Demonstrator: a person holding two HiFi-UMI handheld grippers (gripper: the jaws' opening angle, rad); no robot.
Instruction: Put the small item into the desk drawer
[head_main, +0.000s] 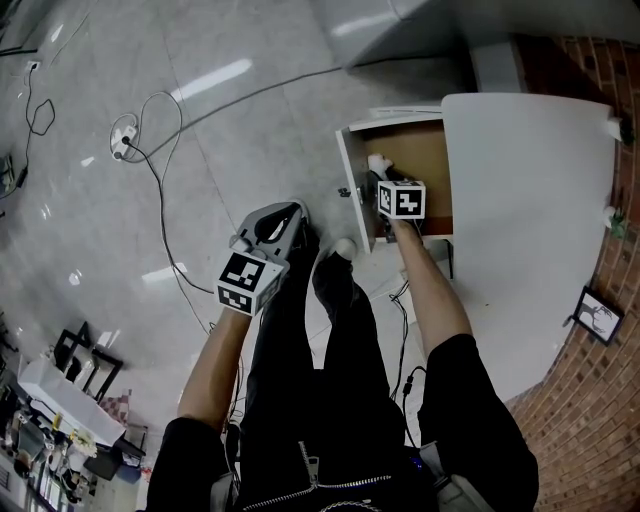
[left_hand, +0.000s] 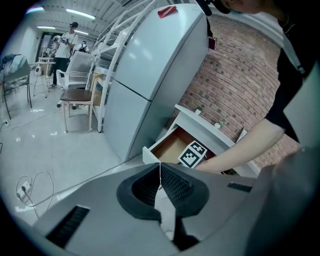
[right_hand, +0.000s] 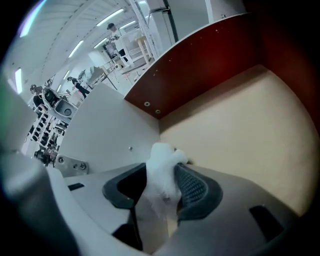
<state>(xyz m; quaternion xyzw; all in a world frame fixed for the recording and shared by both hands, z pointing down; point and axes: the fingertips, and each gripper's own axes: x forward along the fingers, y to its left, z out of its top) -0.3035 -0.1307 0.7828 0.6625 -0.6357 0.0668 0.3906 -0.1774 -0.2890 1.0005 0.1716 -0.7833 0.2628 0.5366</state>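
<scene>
Looking down from the head view, the right gripper (head_main: 379, 172) reaches into the open drawer (head_main: 352, 175) of the white desk (head_main: 530, 230). The small item (head_main: 377, 160) shows as a white speck at its tips, over the drawer's brown inside and close to the white front panel; its shape is too small to read there. The left gripper (head_main: 288, 215) hangs apart from the desk, above the pale floor (head_main: 120, 230) and beside the person's dark trousers (head_main: 330, 340). In the left gripper view the two ribbed pads meet in a thin line at their tips, closed on nothing. Beyond them stand the drawer (left_hand: 169, 146), the marker cube (left_hand: 192, 154) of the other tool, a tall grey fridge (left_hand: 150, 80) and a brick wall (left_hand: 235, 85). In the right gripper view the small item (right_hand: 161, 175) is a soft, fuzzy, off-white lump, taller than it is wide. It is clamped between the pads (right_hand: 192, 187), which stand a narrow way apart against its sides. Its long axis runs along the jaws, and its rounded top sticks out past the fingertips. That top points toward the corner where the drawer's white panel (right_hand: 110, 135) meets the tan bottom (right_hand: 240, 130) under a red-brown wall (right_hand: 200, 60). Whether it touches the bottom cannot be told.
</scene>
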